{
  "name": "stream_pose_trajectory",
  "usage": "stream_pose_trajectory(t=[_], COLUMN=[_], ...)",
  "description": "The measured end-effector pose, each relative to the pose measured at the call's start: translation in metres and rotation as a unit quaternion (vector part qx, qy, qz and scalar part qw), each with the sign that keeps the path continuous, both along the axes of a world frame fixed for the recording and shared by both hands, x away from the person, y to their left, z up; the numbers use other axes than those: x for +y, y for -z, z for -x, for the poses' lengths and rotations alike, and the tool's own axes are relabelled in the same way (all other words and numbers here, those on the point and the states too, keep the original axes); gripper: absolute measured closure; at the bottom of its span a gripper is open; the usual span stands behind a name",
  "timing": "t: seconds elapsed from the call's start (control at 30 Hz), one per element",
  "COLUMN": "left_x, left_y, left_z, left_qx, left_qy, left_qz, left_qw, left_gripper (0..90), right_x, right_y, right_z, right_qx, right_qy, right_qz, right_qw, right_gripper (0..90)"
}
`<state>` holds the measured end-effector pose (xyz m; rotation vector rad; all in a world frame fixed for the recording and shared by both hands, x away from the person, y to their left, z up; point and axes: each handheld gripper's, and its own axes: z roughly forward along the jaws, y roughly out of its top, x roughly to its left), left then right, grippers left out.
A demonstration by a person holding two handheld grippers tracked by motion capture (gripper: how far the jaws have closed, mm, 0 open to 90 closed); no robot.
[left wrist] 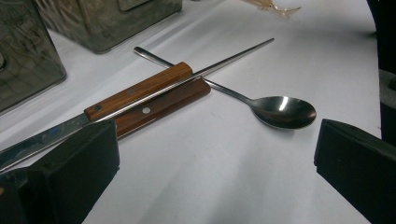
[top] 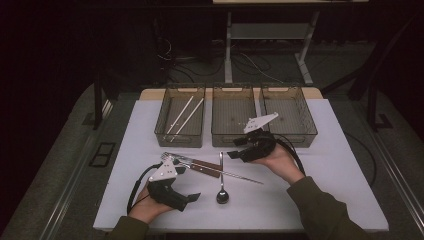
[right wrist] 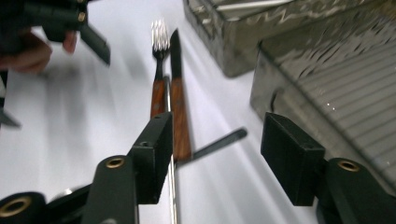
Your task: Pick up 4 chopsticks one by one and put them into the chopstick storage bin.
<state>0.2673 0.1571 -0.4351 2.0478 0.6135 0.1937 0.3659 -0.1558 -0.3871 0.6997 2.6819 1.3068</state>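
writing: we find no brand, label or lettering that can be read on any item.
desk (top: pixel 320 200): white and matte, its near half bare but for the cutlery; we see soft shadows under the hands.
room: dark all round; grey floor, the legs of another table and loose cables behind the far edge.
trays (top: pixel 234 120): three clear, smoke-tinted bins in a row along the far edge of the desk.
left bin (top: pixel 165 131): holds two pale chopsticks (top: pixel 185 115) lying side by side on a slant.
cutlery group: lies mid-desk, between the two hands, just in front of the bins.
knife and fork: the knife (right wrist: pixel 177 100) and the fork (right wrist: pixel 159 70) have wooden handles and lie side by side, touching.
metal chopstick (left wrist: pixel 219 61): lies slantwise over the wooden handles.
spoon (left wrist: pixel 280 111): its bowl points to the near edge, its handle runs under the chopstick.
left claw (top: pixel 192 198): low over the near part of the desk, apart, nothing between its jaws; spoon bowl lies ahead of it.
right claw (top: pixel 237 149): we see it just in front of the middle bin, jaws apart and gripping nothing, aimed along the knife and fork handles.
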Motion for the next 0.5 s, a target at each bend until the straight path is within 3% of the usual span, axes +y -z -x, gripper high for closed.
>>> stream_pose_trajectory(t=[0.27,0.5], left_x=[-0.001,-0.002], left_y=[0.001,0.0], left_z=[0.0,0.001], left_qx=[0.0,-0.001], left_qy=[0.0,0.003], left_qz=[-0.001,-0.006], left_qw=[1.0,1.0], left_gripper=[0.0,0.0], right_x=[-0.012,-0.013], right_y=[0.016,0.036], right_z=[0.019,0.023], right_qx=[0.0,0.014], right_qy=[-0.026,-0.043], right_qz=[0.013,0.031], right_qw=[0.9996,0.9985], right_gripper=[55.1,66.8])
